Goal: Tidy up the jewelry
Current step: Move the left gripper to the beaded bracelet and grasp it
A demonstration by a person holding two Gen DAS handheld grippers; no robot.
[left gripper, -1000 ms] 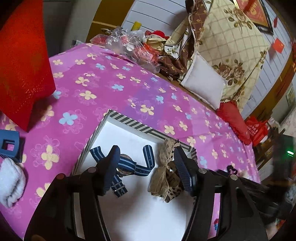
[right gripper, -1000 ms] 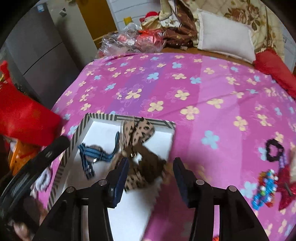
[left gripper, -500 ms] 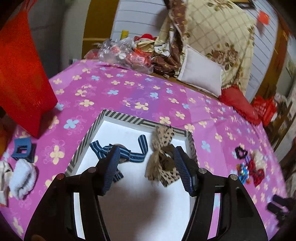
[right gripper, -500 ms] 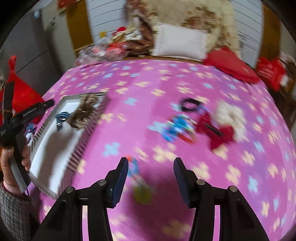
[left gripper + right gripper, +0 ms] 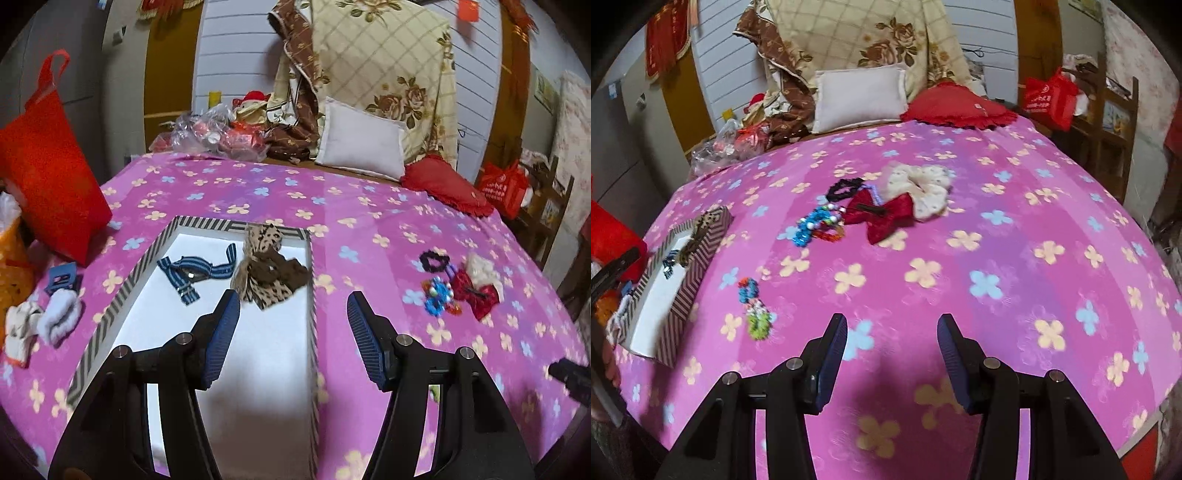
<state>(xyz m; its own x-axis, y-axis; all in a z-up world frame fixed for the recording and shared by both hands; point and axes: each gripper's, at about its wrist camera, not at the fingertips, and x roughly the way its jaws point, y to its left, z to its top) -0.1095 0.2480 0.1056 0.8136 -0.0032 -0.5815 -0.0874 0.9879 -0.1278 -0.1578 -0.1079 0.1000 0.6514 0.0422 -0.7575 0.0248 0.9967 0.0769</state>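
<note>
Jewelry lies in two places on the flowered pink bed [image 5: 960,280]. Since a second ago the right claw [image 5: 892,350] has swung away from the box [image 5: 236,225], dropping the leopard bow [image 5: 264,273] there, and now hangs open and empty over bare cloth. The left claw [image 5: 293,339], open and empty too, has drawn back. Inside the striped, white-floored box lie the bow and a blue striped strap [image 5: 192,271]. Right of the box: red satin bow [image 5: 882,214], cream scrunchie [image 5: 923,188], beaded bracelets [image 5: 816,225].

1. A bed covered in a pink sheet printed with yellow and blue flowers [image 5: 960,280].
2. A striped-rim box with a white floor [image 5: 258,350] lies on it.
3. A red satin bow [image 5: 882,214], cream scrunchie [image 5: 923,188], black scrunchie [image 5: 844,187] and blue beaded bracelets [image 5: 812,229] cluster together.
4. A multicoloured bead string [image 5: 755,310] lies apart, nearer the box.
</note>
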